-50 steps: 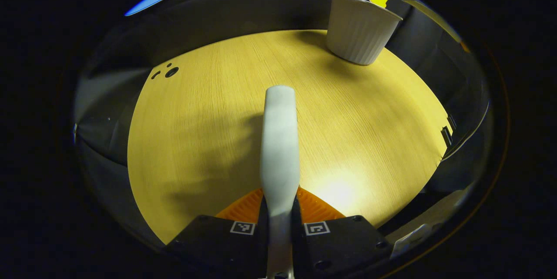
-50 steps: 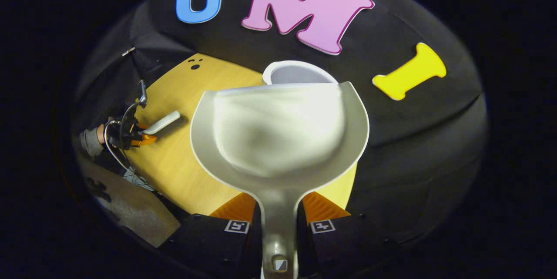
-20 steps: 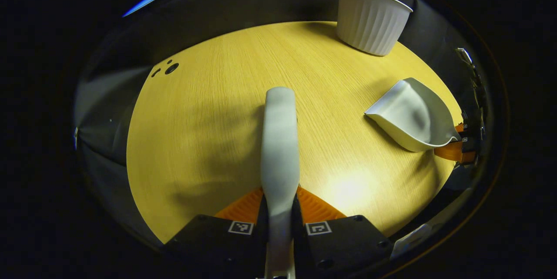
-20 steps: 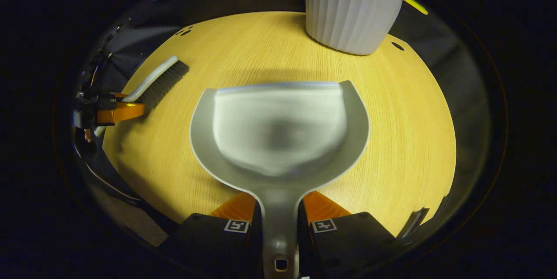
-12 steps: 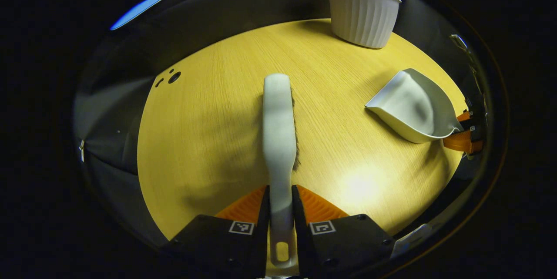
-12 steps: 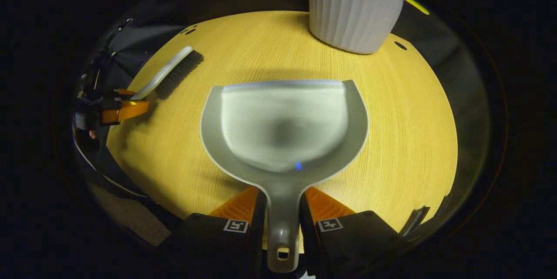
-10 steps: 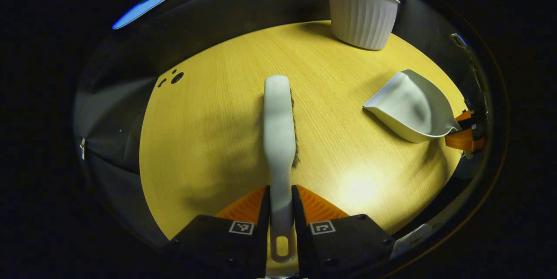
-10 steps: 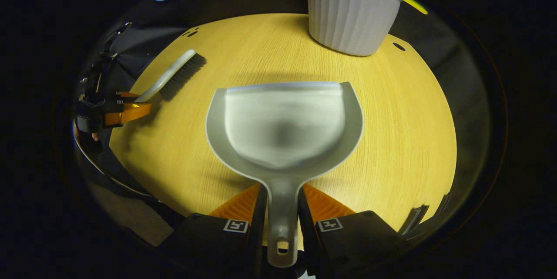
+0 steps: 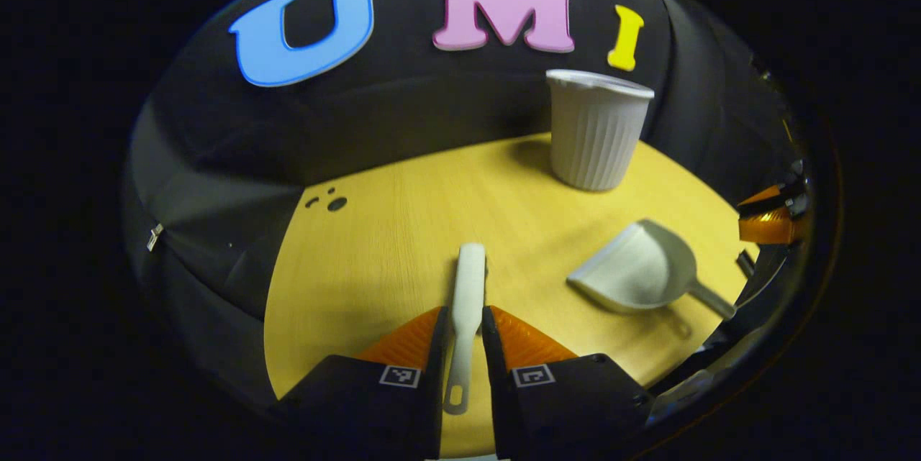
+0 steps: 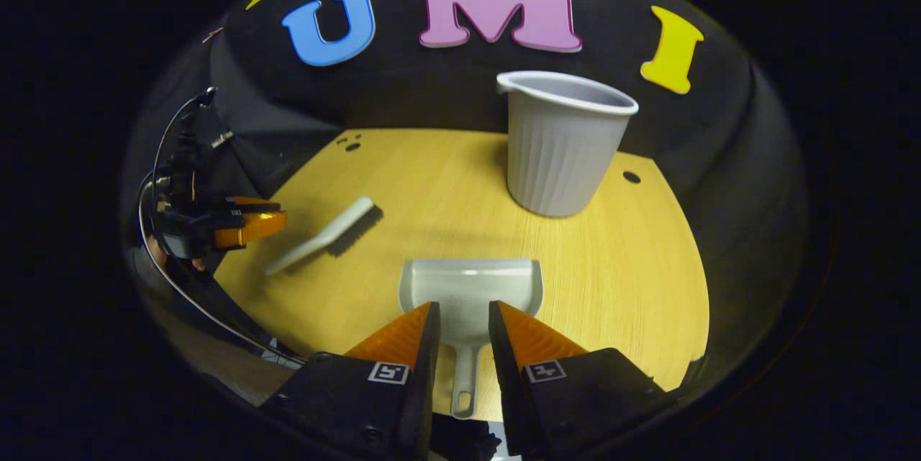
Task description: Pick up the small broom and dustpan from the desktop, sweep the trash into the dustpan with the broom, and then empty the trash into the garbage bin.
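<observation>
Each gripper has a black body with square coded markers; the left gripper trails cables.

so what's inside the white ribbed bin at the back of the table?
In the right gripper view, the white ribbed bin shows only its rim and a strip of pale inner wall. The bottom is hidden by the near wall, so its contents cannot be told.

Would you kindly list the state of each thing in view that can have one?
Broom: lying on the table, released.
Dustpan: flat on the table, released, looks empty.
Bin: upright at the back of the table, contents hidden.
Left claw: open, fingers astride the broom handle, raised clear of it.
Right claw: open, fingers astride the dustpan handle, raised clear of it.
</observation>
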Tool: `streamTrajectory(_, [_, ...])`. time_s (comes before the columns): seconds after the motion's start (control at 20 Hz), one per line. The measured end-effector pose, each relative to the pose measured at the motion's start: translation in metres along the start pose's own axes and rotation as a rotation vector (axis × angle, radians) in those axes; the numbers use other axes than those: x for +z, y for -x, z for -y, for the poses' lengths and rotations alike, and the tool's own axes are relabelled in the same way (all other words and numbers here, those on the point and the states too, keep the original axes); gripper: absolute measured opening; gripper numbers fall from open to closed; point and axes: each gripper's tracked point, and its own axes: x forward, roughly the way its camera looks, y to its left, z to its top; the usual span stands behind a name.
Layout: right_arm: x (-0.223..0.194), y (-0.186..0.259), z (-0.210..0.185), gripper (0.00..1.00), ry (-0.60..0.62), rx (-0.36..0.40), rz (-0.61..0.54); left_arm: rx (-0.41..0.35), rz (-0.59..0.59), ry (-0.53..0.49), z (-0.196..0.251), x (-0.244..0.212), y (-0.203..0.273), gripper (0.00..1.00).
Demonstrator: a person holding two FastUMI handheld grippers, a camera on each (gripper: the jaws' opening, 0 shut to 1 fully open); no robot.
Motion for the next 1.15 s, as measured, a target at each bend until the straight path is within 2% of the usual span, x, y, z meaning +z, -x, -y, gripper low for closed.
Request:
streamTrajectory(0.05, [0.020, 0.005, -0.003, 0.43, 0.006, 0.010, 0.050, 0.004, 0.052, 0.016, 0.000, 0.020, 0.006, 0.27])
streamTrajectory(0.1, [0.040, 0.011, -0.003, 0.37, 0.016, 0.008, 0.101, 0.006, 0.102, 0.031, 0.000, 0.040, 0.013, 0.32])
streamTrajectory(0.15, [0.057, 0.016, -0.003, 0.36, 0.024, 0.010, 0.147, 0.005, 0.150, 0.041, 0.002, 0.059, 0.021, 0.32])
streamTrajectory(0.2, [0.073, 0.020, -0.004, 0.43, 0.035, 0.007, 0.188, 0.002, 0.194, 0.046, 0.005, 0.075, 0.028, 0.27])
streamTrajectory(0.25, [0.086, 0.026, -0.004, 0.43, 0.042, 0.007, 0.222, 0.004, 0.230, 0.045, 0.006, 0.088, 0.037, 0.32])
streamTrajectory(0.4, [0.121, 0.047, 0.004, 0.42, 0.042, -0.005, 0.333, -0.006, 0.334, 0.013, 0.023, 0.121, 0.065, 0.32])
streamTrajectory(0.7, [0.125, 0.056, 0.021, 0.42, 0.065, 0.004, 0.378, 0.008, 0.350, 0.032, 0.056, 0.126, 0.079, 0.32])
streamTrajectory(0.75, [0.124, 0.059, 0.023, 0.42, 0.062, 0.010, 0.380, 0.014, 0.349, 0.036, 0.059, 0.128, 0.081, 0.26])
streamTrajectory(0.8, [0.124, 0.061, 0.024, 0.42, 0.056, 0.019, 0.382, 0.023, 0.347, 0.036, 0.061, 0.126, 0.082, 0.31])
streamTrajectory(1.15, [0.116, 0.066, 0.032, 0.42, 0.056, 0.049, 0.364, 0.053, 0.342, 0.042, 0.073, 0.127, 0.086, 0.32])
